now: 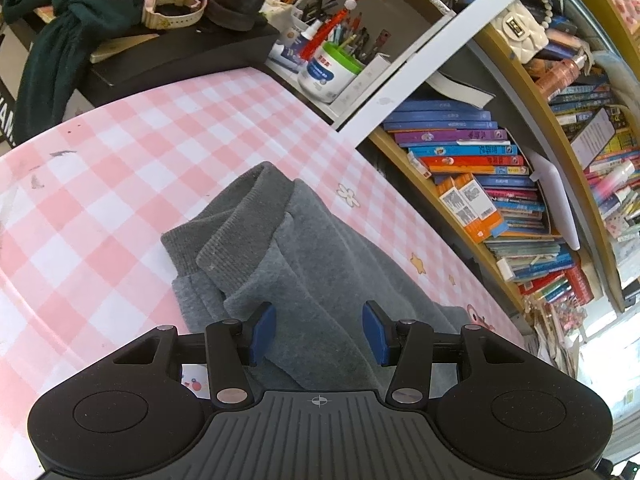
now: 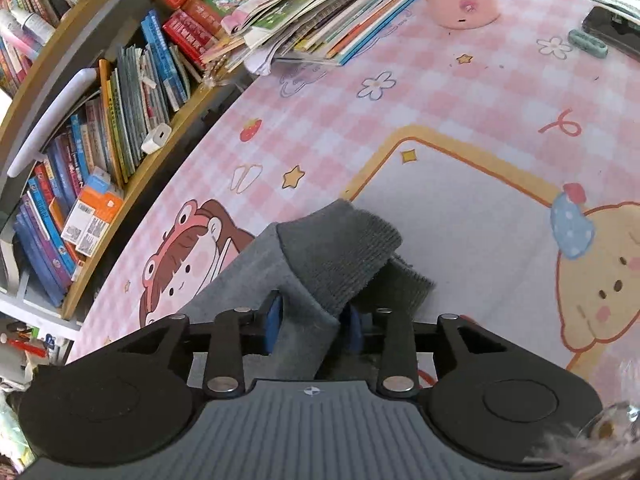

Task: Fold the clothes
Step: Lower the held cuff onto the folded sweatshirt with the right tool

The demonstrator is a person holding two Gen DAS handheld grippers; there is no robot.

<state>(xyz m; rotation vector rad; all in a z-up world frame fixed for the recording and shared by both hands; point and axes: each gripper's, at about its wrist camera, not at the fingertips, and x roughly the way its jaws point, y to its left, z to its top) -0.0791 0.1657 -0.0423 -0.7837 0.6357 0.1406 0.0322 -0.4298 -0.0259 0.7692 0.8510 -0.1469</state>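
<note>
A grey fleece garment with darker ribbed knit cuffs (image 1: pixel 276 248) lies rumpled on the table covered by a pink-and-white checked cartoon-print cloth (image 1: pixel 120 152), close to the table's edge that runs along the wooden bookshelf packed with colourful books (image 1: pixel 480 184). The right gripper (image 2: pixel 314 326) is clenched on a fold of the grey fabric just behind one ribbed cuff (image 2: pixel 344 256), its blue pads pressing the cloth from both sides. The left gripper (image 1: pixel 319 332) hangs over the garment with its blue pads apart and nothing pinched between them. Toward the far corner stands a white jar with a green lid (image 1: pixel 330 70) among pens.
</note>
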